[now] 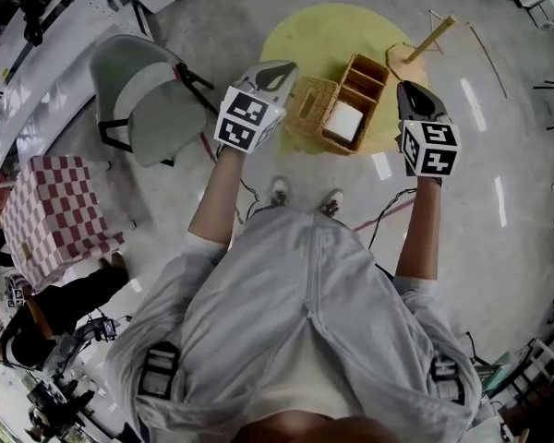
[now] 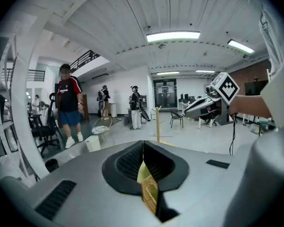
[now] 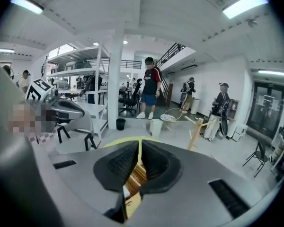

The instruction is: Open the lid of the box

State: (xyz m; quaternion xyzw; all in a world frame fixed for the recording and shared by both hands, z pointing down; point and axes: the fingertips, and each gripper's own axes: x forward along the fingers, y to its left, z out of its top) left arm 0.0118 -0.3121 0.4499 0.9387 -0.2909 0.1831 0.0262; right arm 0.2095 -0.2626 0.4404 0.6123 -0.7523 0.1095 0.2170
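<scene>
In the head view, the wicker box (image 1: 362, 89) stands on a round yellow tabletop (image 1: 316, 33), above a pale grey floor (image 1: 503, 233). Its lid (image 1: 312, 102) is already folded open and lies flat against the box's left side. A white block (image 1: 344, 120) sits in one compartment. The left gripper (image 1: 279, 70) hangs just left of the lid and the right gripper (image 1: 411, 92) just right of the box. Neither seems to touch the box. A wooden stand (image 1: 427, 42) rises beyond the box, on its right. A grey chair (image 1: 140, 100) and a red-and-white checked cloth (image 1: 55, 212) are well to the box's left.

In the left gripper view, the jaws are pressed together with nothing between them. A strip of wicker shows below them. Beyond the box lies an open hall with a white ceiling, strip lights (image 2: 173, 36), people standing (image 2: 68, 103) and a wooden post (image 2: 157, 124).

In the right gripper view, the jaws are almost closed, with only a hairline slit between them and nothing held. The box's wooden compartments show below. Past the box are a white pillar (image 3: 114, 79), shelves (image 3: 80, 74) and a white bucket (image 3: 155, 126).
</scene>
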